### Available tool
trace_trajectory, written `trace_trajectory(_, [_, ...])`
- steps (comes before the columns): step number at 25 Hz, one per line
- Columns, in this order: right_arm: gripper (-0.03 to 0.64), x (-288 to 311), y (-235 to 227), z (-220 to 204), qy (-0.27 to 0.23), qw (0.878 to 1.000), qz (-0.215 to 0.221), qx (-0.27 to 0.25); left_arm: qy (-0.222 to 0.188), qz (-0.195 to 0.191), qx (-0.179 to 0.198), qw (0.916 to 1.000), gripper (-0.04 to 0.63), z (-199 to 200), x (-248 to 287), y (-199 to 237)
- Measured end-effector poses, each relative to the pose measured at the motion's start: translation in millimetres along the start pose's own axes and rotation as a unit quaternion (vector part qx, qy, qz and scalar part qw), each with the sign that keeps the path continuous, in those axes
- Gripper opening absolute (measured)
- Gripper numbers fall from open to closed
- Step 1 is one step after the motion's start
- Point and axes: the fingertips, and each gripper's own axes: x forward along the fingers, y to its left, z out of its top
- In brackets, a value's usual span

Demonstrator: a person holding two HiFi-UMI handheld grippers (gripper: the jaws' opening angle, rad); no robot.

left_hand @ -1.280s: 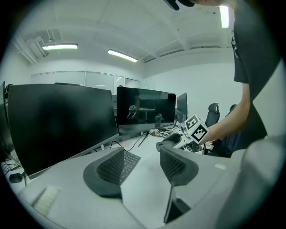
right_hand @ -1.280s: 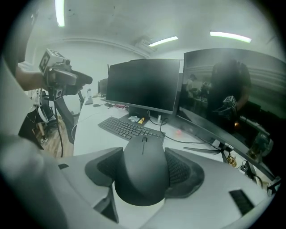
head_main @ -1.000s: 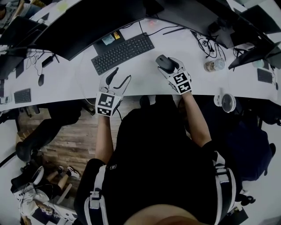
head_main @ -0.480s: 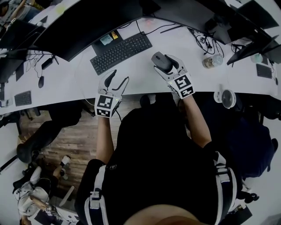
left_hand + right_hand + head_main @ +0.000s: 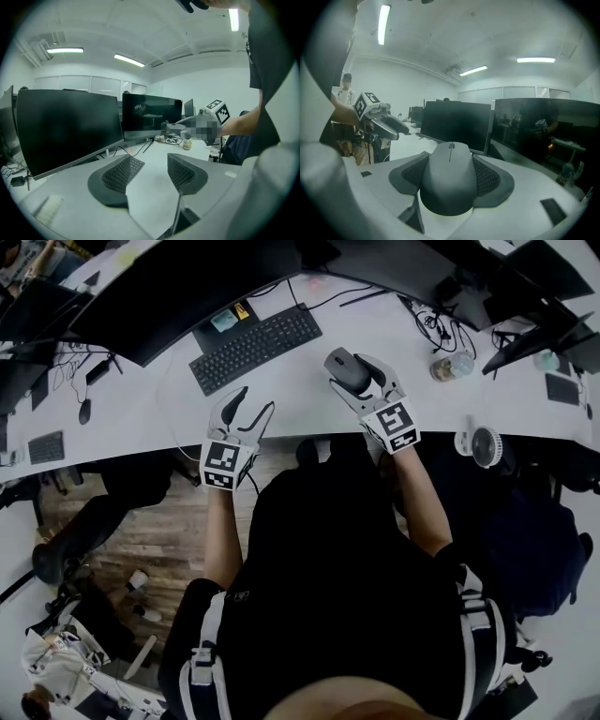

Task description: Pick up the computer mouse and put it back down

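Two hand-held grippers are over the white desk (image 5: 309, 409), and only the right one has changed from a second ago. Then the right hand-held gripper (image 5: 351, 365) sat low with the computer mouse (image 5: 345, 373) on the desk; now it shows larger and nearer in the head view, lifted with the mouse in its grip. The left hand-held gripper (image 5: 255, 401) is where it was, near the front edge of the desk and just short of the black keyboard (image 5: 255, 348), with its jaws spread and nothing between them. The one container on show is a small clear jar (image 5: 452, 366), standing on the desk to the right of the mouse beside a tangle of cables; what it holds cannot be made out. The right gripper view shows what the head view cannot: both ribbed pads pinch the flanks of the mouse (image 5: 450, 180), whose scroll wheel faces away toward a dark monitor (image 5: 457, 124). The same view catches the left hand-held gripper (image 5: 405, 128) off to its left. In the left gripper view the pads of the left hand-held gripper (image 5: 150, 174) stand wide apart over bare desk with the keyboard just beyond. Farther off, that view shows the other gripper held up clear of the desk surface. A small white fan (image 5: 486, 446) stands at the desk's right edge.
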Motion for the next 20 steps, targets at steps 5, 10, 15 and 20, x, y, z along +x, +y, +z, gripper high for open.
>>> trace_trajectory(5, [0.295, -3.6, 1.9, -1.8, 0.001, 1.0, 0.001, -0.005, 0.001, 0.002, 0.0, 1.0, 0.247, -1.2, -1.2, -1.6])
trace_trajectory(10, [0.295, -2.4, 0.6, -6.6, 0.006, 1.0, 0.001, 0.0, 0.001, 0.003, 0.0, 1.0, 0.246, -1.2, -1.3, 0.1])
trace_trajectory(15, [0.295, -0.7, 1.4, -9.1, 0.008, 1.0, 0.003, -0.001, 0.002, 0.002, -0.002, 1.0, 0.245, -2.0, 0.3, 0.6])
trace_trajectory(20, [0.295, 3.2, 1.5, -10.8, 0.013, 1.0, 0.008, 0.001, 0.005, 0.0, -0.006, 1.0, 0.245, -2.6, 4.9, 0.4])
